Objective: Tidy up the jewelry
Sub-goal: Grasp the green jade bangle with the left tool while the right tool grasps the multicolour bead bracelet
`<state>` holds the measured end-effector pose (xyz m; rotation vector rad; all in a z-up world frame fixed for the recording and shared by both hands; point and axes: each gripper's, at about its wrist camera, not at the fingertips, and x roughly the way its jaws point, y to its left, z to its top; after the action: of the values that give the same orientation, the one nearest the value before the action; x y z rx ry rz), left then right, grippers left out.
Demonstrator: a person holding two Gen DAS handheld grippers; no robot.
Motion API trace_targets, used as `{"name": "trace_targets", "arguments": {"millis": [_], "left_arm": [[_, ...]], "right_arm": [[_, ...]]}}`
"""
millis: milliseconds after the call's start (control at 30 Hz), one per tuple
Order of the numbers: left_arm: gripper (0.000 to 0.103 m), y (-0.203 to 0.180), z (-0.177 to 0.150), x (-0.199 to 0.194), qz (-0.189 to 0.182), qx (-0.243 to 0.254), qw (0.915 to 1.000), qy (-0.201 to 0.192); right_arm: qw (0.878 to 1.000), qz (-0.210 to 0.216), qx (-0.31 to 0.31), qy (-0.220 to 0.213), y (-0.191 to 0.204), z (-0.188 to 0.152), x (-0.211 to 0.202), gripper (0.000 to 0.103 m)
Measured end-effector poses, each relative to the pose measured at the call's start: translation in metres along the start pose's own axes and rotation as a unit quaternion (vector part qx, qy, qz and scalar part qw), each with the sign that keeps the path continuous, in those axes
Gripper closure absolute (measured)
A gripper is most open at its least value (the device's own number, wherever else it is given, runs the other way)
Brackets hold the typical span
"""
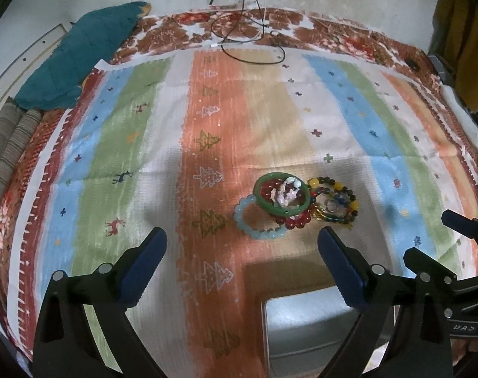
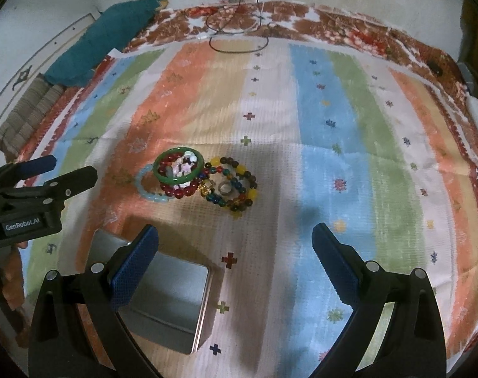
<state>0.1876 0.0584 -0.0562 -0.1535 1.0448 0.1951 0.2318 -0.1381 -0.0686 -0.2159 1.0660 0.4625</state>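
A heap of jewelry lies on the striped cloth: a green bangle (image 1: 281,196) (image 2: 179,166) on top, a dark red bead bracelet (image 1: 297,220) (image 2: 180,191), a pale blue bead bracelet (image 1: 254,225) (image 2: 146,189) and a multicoloured bead bracelet (image 1: 338,200) (image 2: 236,186). An open silver tin box (image 1: 302,324) (image 2: 172,296) stands in front of the heap. My left gripper (image 1: 242,245) is open and empty, just short of the heap. My right gripper (image 2: 236,242) is open and empty, above the box's right side. Each gripper also shows at the edge of the other's view.
A teal cloth (image 1: 81,53) and a striped roll (image 1: 8,145) lie at the far left. Black cables (image 1: 248,34) trail from the wall onto the cloth's far edge. A white strip (image 1: 463,116) lies at the right edge.
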Motion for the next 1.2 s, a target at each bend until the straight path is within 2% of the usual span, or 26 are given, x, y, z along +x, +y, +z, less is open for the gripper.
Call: {"name": "trace_targets", "arguments": {"millis": [233,333,667,800,1200], "left_arm": [[0.010,0.000,0.009,0.021,0.006,0.002,0.9998,0.017],[0.011,0.003,0.013,0.031,0.006,-0.001,0.9997,0.025],[0.016,0.000,0.020,0.061,0.004,0.003,0.9987,0.050],[0.018,0.000,0.026,0.070,0.001,0.003,0.9984,0.056],[0.038,0.003,0.030,0.105,-0.008,0.002,0.9958,0.091]], "right_arm": [[1.000,0.001,-0.004,0.018,0.004,0.008,0.020,0.005],[1.000,0.006,-0.015,0.023,0.010,0.010,0.026,0.011],[0.998,0.015,-0.035,0.044,0.019,0.019,0.052,0.014],[0.997,0.019,-0.043,0.053,0.021,0.020,0.065,0.021],[0.995,0.030,-0.068,0.068,0.029,0.027,0.087,0.036]]}}
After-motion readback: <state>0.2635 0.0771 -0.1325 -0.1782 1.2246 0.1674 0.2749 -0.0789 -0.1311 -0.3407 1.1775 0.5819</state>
